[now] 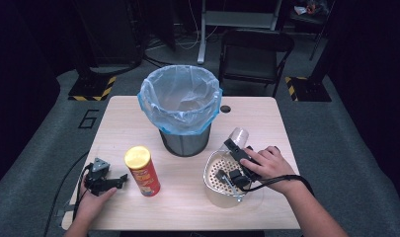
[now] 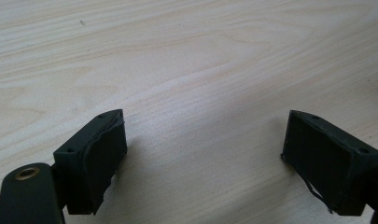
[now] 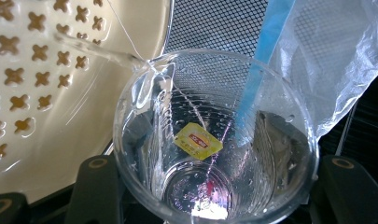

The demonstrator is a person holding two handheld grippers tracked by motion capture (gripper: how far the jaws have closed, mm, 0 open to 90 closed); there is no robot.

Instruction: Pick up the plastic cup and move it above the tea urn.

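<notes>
Two grippers: right gripper (image 1: 235, 149) clamps clear cup (image 3: 214, 140), tipped over strainer (image 1: 215, 170), water trickling out. Left gripper (image 2: 205, 154) spread wide, idle on table (image 2: 177, 56). Next, likely: drain fully, bin (image 1: 180, 98) cup.

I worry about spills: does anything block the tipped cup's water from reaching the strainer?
Nothing visible does. The right gripper holds the clear cup tilted at the cream strainer, and water runs from the cup's lip straight over the strainer's holes.
</notes>
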